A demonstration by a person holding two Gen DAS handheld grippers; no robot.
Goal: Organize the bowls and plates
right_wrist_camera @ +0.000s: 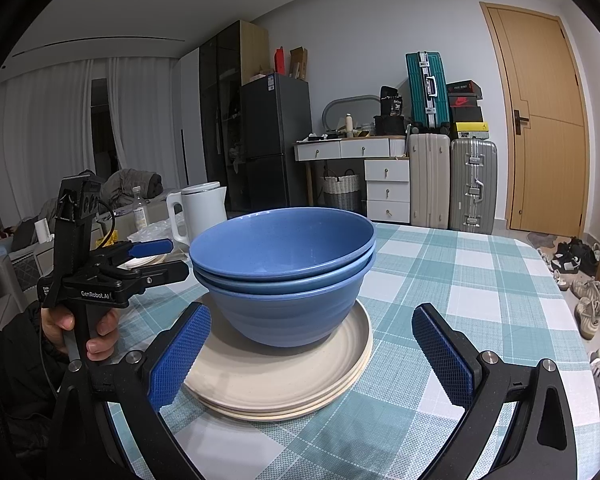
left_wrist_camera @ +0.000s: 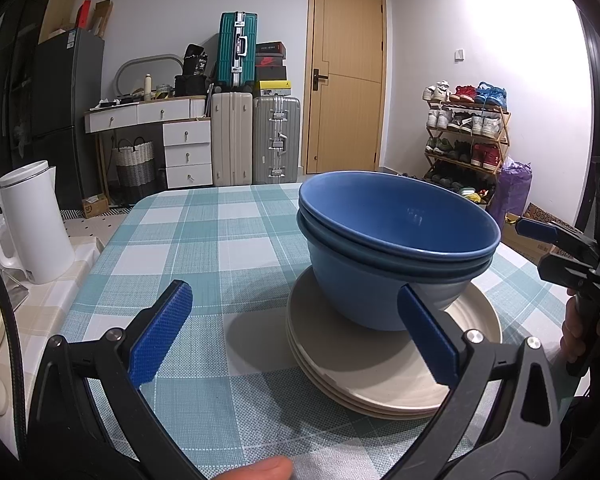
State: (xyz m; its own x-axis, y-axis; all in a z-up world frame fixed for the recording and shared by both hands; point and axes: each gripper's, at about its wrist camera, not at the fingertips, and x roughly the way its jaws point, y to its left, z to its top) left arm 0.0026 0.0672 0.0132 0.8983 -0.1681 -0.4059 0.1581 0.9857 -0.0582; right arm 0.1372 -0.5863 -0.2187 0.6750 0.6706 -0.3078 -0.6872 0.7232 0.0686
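Nested blue bowls [right_wrist_camera: 284, 272] sit on stacked cream plates [right_wrist_camera: 276, 376] at table centre, 12 o'clock of both grippers. Left gripper [left_wrist_camera: 296, 332] and right gripper [right_wrist_camera: 312, 348]: fingers apart, holding nothing. Judged complete; withdraw level, avoiding the plate rims.

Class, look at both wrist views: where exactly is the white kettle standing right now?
The white kettle stands at the table's far left edge in the left wrist view, left of the blue bowls nested on the cream plates.
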